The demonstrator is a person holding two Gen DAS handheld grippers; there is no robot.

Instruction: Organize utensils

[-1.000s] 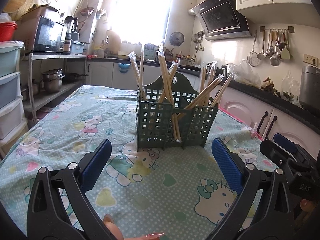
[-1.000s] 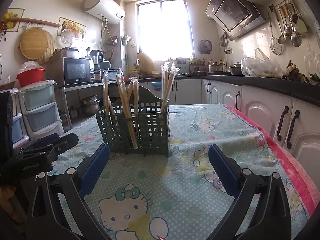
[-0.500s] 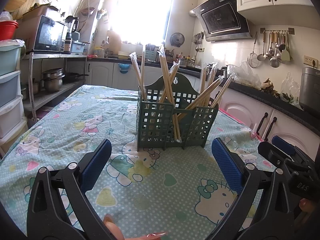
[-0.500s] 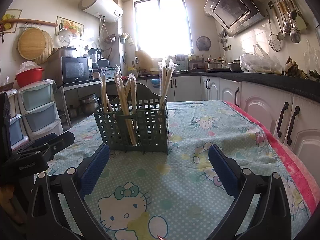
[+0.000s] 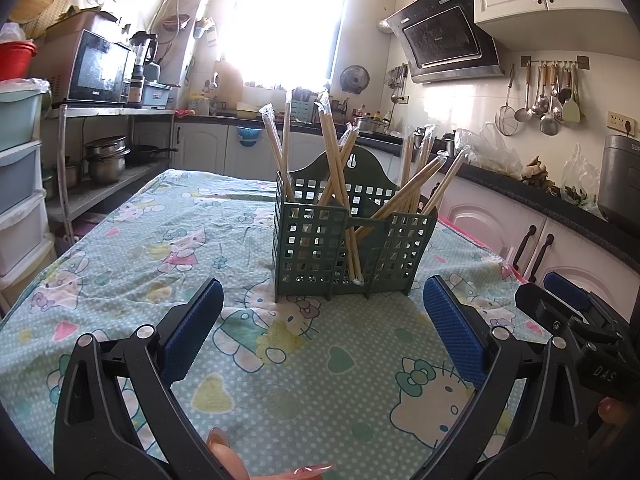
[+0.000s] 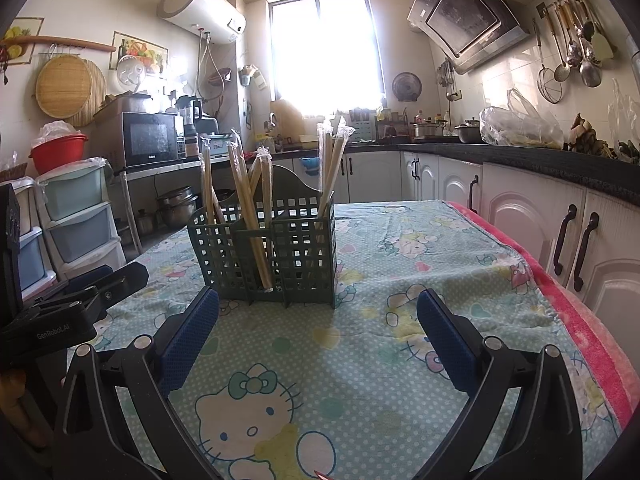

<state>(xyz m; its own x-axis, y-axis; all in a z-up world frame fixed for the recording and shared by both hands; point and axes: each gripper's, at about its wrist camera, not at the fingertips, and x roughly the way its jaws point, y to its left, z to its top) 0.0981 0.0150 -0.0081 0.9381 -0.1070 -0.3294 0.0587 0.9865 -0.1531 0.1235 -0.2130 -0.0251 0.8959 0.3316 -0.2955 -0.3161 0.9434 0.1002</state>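
Note:
A dark green slotted utensil holder point(image 5: 348, 244) point(image 6: 268, 256) stands upright on the cartoon-cat tablecloth point(image 5: 160, 240) point(image 6: 400, 240). Several wrapped wooden chopsticks point(image 5: 336, 184) point(image 6: 248, 208) lean in its compartments. My left gripper point(image 5: 322, 330) is open, blue pads wide apart, a short way in front of the holder with nothing between them. My right gripper point(image 6: 318, 334) is open too, empty, just short of the holder. The right gripper's body point(image 5: 580, 336) shows at the lower right of the left wrist view. The left gripper's body point(image 6: 72, 300) shows at the left of the right wrist view.
White cabinets point(image 6: 560, 232) under a black countertop run close along the table's right side, past a pink cloth edge point(image 6: 580, 320). Plastic drawers point(image 6: 76, 224) and a shelf with a microwave point(image 6: 150, 140) stand left. A person's fingertips point(image 5: 240, 464) show at the bottom.
Both grippers have eased slightly nearer the holder and tilted a little; nothing was taken hold of or let go.

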